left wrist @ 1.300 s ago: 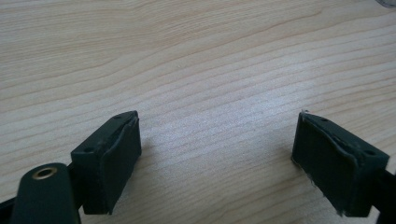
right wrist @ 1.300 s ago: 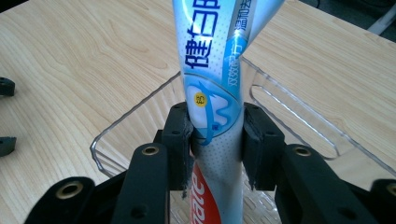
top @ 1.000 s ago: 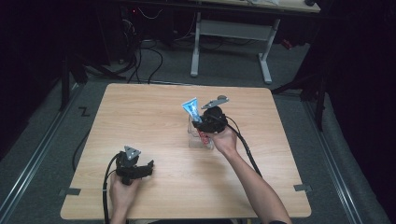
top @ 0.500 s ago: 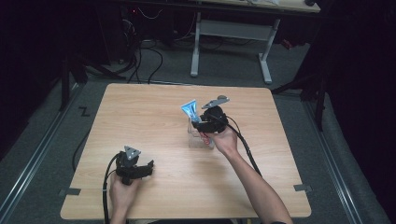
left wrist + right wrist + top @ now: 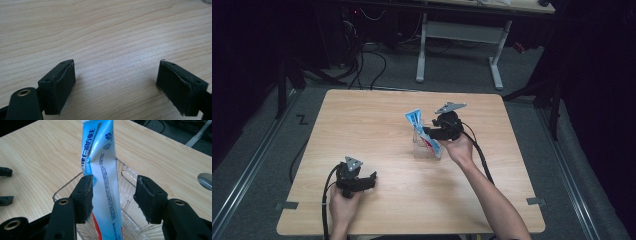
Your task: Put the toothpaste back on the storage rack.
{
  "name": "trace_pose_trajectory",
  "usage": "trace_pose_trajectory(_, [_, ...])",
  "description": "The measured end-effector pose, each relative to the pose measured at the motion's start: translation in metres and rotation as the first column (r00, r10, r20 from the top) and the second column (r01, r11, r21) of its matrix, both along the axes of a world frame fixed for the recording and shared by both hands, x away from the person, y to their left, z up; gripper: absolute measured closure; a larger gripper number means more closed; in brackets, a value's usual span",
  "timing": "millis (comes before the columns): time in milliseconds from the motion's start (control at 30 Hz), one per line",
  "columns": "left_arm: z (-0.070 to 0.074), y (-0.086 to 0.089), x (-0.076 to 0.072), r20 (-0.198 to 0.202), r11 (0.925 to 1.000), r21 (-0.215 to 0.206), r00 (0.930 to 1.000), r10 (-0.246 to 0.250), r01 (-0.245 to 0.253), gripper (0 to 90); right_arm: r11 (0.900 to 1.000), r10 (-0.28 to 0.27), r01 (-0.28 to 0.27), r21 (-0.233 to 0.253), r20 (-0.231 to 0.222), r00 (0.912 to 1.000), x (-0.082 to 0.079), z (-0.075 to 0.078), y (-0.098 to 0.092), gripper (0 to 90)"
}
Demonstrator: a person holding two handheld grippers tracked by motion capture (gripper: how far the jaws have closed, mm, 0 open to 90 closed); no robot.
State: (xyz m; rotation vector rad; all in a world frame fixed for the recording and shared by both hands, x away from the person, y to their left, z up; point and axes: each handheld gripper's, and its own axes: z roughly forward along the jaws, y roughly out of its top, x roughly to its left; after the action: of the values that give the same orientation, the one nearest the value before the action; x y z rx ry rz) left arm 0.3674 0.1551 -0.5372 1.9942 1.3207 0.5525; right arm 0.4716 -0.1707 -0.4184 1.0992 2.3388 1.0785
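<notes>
Meanwhile, from the high view, little differs from a second ago: the left gripper (image 5: 354,181) has stayed low at the near left of the wooden bench (image 5: 362,120), and the right gripper (image 5: 438,134) remains at the clear plastic bin (image 5: 424,147) near the middle, with the blue and white tube (image 5: 417,125) leaning a touch more upright than before. From up here the tube's lower end is lost behind the bin wall and the right gripper, and its print is too small to read. The left gripper view adds what the high view cannot: its fingers (image 5: 58,85) stand wide apart just above bare wood grain, holding nothing. The right gripper view shows the tube (image 5: 101,167) standing tilted inside the ribbed clear bin (image 5: 127,176), its top cut off by the frame; the fingers (image 5: 85,197) are apart, the left one touching or nearly touching the tube, the right one clear of it.
</notes>
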Motion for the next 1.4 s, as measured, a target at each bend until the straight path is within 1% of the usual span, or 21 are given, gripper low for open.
trace_pose_trajectory(133, [0.000, 0.000, 0.000, 0.000, 1.0000, 0.000, 1.0000, 0.000, 0.000, 15.9, 1.000, -0.005, 0.005, 0.031, -0.008, 1.0000, -0.001, 0.004, -0.007, 48.1])
trace_pose_trajectory(200, [0.000, 0.000, 0.000, 0.000, 1.0000, 0.000, 1.0000, 0.000, 0.000, 15.9, 1.000, -0.006, 0.006, 0.029, -0.001, 1.0000, -0.003, 0.007, -0.009, 48.1])
trace_pose_trajectory(300, [0.000, 0.000, 0.000, 0.000, 1.0000, 0.000, 1.0000, 0.000, 0.000, 15.9, 0.999, -0.010, 0.009, 0.039, 0.006, 0.9999, -0.006, 0.012, -0.014, 48.2])
trace_pose_trajectory(500, [0.000, 0.000, 0.000, 0.000, 1.0000, 0.000, 1.0000, 0.000, 0.000, 15.9, 0.999, -0.025, 0.024, 0.045, 0.022, 0.9995, -0.009, 0.018, -0.021, 48.3])
trace_pose_trajectory(1067, [0.000, 0.000, 0.000, 0.000, 1.0000, 0.000, 1.0000, 0.000, 0.000, 15.8, 0.996, -0.069, 0.067, 0.060, 0.038, 0.9969, -0.015, 0.024, -0.045, 48.5])
trace_pose_trajectory(1200, [0.000, 0.000, 0.000, -0.001, 1.0000, 0.000, 1.0000, -0.001, 0.001, 15.8, 0.994, -0.084, 0.080, 0.071, 0.043, 0.9956, -0.017, 0.025, -0.051, 48.9])
trace_pose_trajectory(1400, [0.000, 0.000, 0.000, -0.001, 1.0000, 0.001, 1.0000, -0.001, 0.001, 15.8, 0.993, -0.098, 0.095, 0.064, 0.043, 0.9943, -0.023, 0.024, -0.061, 48.9])
